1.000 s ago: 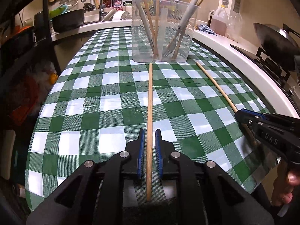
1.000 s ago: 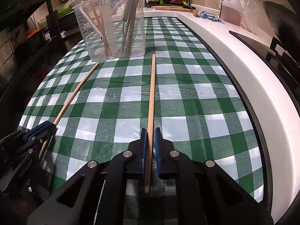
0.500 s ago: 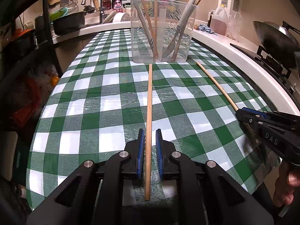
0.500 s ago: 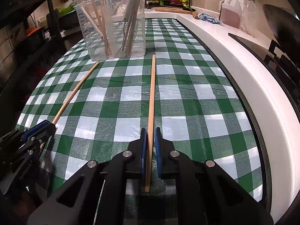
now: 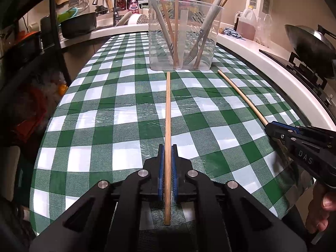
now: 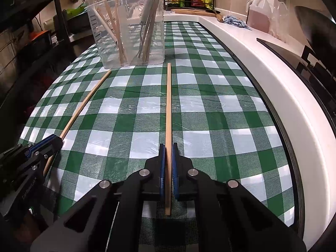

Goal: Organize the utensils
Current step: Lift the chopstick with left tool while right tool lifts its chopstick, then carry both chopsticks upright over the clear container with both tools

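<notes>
Two chopsticks gripped, both aimed at the tub.

My left gripper [image 5: 167, 163] has its jaws pinching the left chopstick [image 5: 168, 113]; my right gripper [image 6: 168, 163] pinches the right chopstick [image 6: 168, 109]. Both sticks point away toward the clear tub [image 5: 182, 35] at the counter's [image 5: 126, 115] far end, ready for dropping in. Both views sit slightly nearer the tub than a second ago.

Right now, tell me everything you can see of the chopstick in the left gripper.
The chopstick is one long, slim, round stick of plain light-brown wood, unmarked. The left gripper is shut on it, the blue pads pinching it near its rear end, a short stub sticking out behind them. It points straight ahead over the green checked tablecloth, its far tip just short of the clear utensil container. Whether the tip rests on the cloth or hangs above it, I cannot tell.
</notes>
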A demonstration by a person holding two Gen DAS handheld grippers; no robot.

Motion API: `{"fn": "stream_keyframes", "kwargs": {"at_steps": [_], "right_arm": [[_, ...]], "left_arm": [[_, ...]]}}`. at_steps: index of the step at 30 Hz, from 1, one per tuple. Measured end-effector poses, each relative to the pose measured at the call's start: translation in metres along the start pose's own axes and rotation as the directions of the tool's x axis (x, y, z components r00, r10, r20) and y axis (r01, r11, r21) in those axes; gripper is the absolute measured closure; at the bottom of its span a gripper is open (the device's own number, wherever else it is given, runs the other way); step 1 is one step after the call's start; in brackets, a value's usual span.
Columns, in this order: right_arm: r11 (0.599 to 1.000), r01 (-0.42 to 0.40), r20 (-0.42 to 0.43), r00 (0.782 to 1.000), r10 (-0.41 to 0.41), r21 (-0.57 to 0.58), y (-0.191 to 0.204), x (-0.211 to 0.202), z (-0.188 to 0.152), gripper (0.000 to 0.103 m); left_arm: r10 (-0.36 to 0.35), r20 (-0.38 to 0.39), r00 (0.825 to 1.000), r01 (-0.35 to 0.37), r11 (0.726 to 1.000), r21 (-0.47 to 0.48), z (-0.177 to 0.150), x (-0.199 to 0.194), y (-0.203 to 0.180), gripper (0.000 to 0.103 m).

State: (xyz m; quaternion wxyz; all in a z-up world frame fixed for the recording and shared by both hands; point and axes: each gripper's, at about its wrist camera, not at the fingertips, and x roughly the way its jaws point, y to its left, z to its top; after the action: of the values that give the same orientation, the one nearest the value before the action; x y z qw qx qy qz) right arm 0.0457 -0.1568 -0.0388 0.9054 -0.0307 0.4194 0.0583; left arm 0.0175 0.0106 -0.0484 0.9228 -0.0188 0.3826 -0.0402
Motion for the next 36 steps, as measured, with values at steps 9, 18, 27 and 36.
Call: {"fn": "stream_keyframes", "kwargs": {"at_steps": [9, 18, 27, 36], "right_arm": [[1.0, 0.003, 0.118, 0.993, 0.0, -0.025, 0.002, -0.04, 0.015, 0.097], [0.999, 0.02, 0.252, 0.968, -0.008, -0.045, -0.002, -0.097, 0.042, 0.097], [0.998, -0.026, 0.297, 0.954, 0.04, -0.052, -0.006, -0.123, 0.073, 0.097], [0.994, -0.1, 0.286, 0.952, 0.11, -0.049, -0.004, -0.14, 0.12, 0.097]], "left_arm": [[-0.008, 0.132, 0.991, 0.005, 1.0, 0.021, 0.015, -0.044, 0.0, 0.097], [-0.013, 0.264, 0.964, 0.006, 1.0, 0.025, 0.038, -0.09, 0.006, 0.097], [-0.052, 0.327, 0.943, 0.044, 0.999, 0.033, 0.073, -0.119, 0.009, 0.097], [-0.135, 0.296, 0.946, 0.138, 0.99, 0.012, 0.137, -0.129, 0.021, 0.097]]}}
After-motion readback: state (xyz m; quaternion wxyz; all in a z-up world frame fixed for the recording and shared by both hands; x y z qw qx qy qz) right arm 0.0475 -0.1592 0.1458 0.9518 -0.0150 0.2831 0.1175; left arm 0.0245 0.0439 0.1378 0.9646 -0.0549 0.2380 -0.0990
